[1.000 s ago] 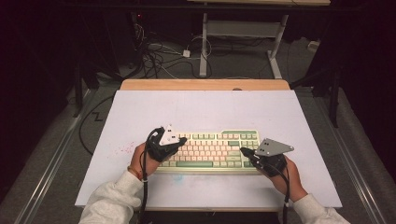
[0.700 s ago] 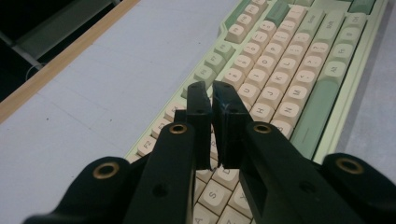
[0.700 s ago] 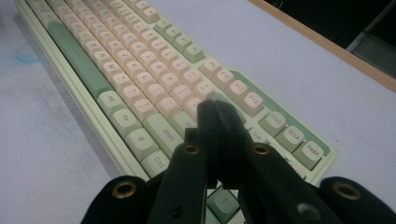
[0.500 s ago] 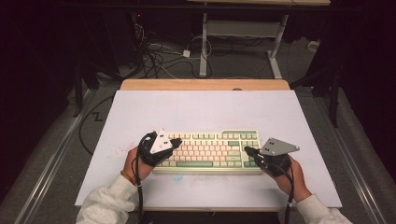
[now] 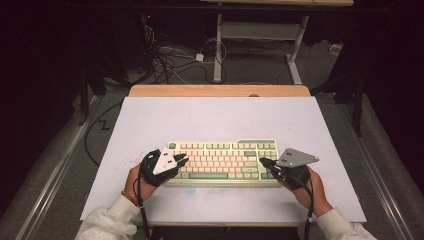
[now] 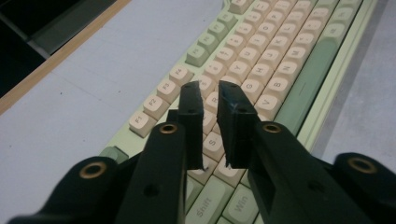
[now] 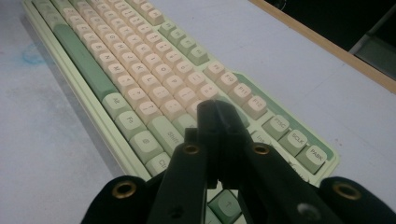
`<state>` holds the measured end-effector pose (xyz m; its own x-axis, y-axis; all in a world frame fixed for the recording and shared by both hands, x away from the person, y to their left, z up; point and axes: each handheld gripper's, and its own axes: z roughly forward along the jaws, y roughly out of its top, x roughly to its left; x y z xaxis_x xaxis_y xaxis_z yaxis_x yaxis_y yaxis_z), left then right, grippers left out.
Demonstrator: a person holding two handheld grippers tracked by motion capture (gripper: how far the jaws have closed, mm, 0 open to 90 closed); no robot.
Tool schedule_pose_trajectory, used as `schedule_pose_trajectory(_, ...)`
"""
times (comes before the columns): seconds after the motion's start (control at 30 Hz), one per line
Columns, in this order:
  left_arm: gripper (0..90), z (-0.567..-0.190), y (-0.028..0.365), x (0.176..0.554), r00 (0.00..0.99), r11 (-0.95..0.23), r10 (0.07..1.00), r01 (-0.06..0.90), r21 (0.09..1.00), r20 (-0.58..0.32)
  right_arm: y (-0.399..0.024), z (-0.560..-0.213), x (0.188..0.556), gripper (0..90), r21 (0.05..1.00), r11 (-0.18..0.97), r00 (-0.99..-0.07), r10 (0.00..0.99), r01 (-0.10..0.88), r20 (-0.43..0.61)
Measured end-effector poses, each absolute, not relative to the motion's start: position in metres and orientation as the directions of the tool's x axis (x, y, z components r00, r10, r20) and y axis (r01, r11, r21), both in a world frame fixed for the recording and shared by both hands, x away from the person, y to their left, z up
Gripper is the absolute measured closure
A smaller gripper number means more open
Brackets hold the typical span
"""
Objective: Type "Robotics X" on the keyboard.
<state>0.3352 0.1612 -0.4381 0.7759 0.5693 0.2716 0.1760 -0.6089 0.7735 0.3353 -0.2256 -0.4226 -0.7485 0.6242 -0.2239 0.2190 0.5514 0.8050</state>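
**Two hand-held grippers poised over a keyboard**

Bench [image 5: 215,117], white-topped, wooden far edge. Keyboard [image 5: 222,162], cream and green keys, flat near the bench's front edge, square to it. Left hand-held gripper [image 5: 181,161] over the keyboard's left end: jaws slightly apart, just been opening, nothing between them, tips above the letter keys [image 6: 243,74]. Right hand-held gripper [image 5: 265,162] over the keyboard's right end: jaws together, empty, tips above the keys beside the arrow cluster [image 7: 224,205]. Likely risks: two neighbouring keys pressed at once by the parted left jaws; keyboard pushed across the smooth bench by a slanted press. No containers present.
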Motion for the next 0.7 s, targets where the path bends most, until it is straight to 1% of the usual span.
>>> schedule_pose_trajectory(0.03,77.0,-0.439,0.162,0.335,0.776,-0.606,0.571,0.18,0.775,0.267,-0.226,-0.423,0.335,90.0,0.805,0.551,-0.748,0.624,0.219,-0.224)
schedule_pose_trajectory(0.07,68.3,-0.44,0.163,0.334,0.773,-0.606,0.575,0.183,0.774,0.268,-0.225,-0.423,0.335,90.0,0.805,0.552,-0.749,0.623,0.219,-0.224)
schedule_pose_trajectory(0.13,62.5,-0.443,0.165,0.332,0.777,-0.601,0.574,0.183,0.778,0.261,-0.223,-0.423,0.336,90.0,0.803,0.555,-0.751,0.621,0.219,-0.224)
schedule_pose_trajectory(0.2,51.8,-0.447,0.168,0.331,0.78,-0.603,0.574,0.197,0.773,0.249,-0.222,-0.424,0.336,90.0,0.801,0.558,-0.754,0.617,0.217,-0.225)
schedule_pose_trajectory(0.23,48.9,-0.447,0.168,0.331,0.78,-0.603,0.574,0.197,0.773,0.249,-0.221,-0.424,0.337,90.0,0.801,0.559,-0.756,0.615,0.217,-0.225)
schedule_pose_trajectory(0.27,48.9,-0.448,0.169,0.33,0.779,-0.606,0.574,0.197,0.771,0.252,-0.221,-0.424,0.337,90.0,0.801,0.559,-0.756,0.615,0.217,-0.225)
schedule_pose_trajectory(0.3,44.1,-0.449,0.169,0.329,0.77,-0.602,0.584,0.199,0.773,0.257,-0.22,-0.425,0.337,90.0,0.799,0.562,-0.758,0.612,0.215,-0.226)
schedule_pose_trajectory(0.33,30.8,-0.45,0.17,0.328,0.756,-0.598,0.597,0.198,0.776,0.267,-0.218,-0.425,0.338,90.0,0.798,0.563,-0.761,0.608,0.214,-0.226)
schedule_pose_trajectory(0.4,30.0,-0.451,0.172,0.326,0.747,-0.591,0.609,0.201,0.781,0.268,-0.215,-0.425,0.339,90.0,0.796,0.567,-0.763,0.605,0.212,-0.228)
schedule_pose_trajectory(0.47,23.8,-0.452,0.173,0.324,0.742,-0.592,0.613,0.203,0.78,0.271,-0.212,-0.426,0.34,90.0,0.794,0.57,-0.766,0.602,0.213,-0.227)
schedule_pose_trajectory(0.7,23.5,-0.458,0.179,0.317,0.745,-0.602,0.608,0.208,0.771,0.275,-0.204,-0.429,0.345,90.0,0.785,0.583,-0.774,0.589,0.21,-0.231)
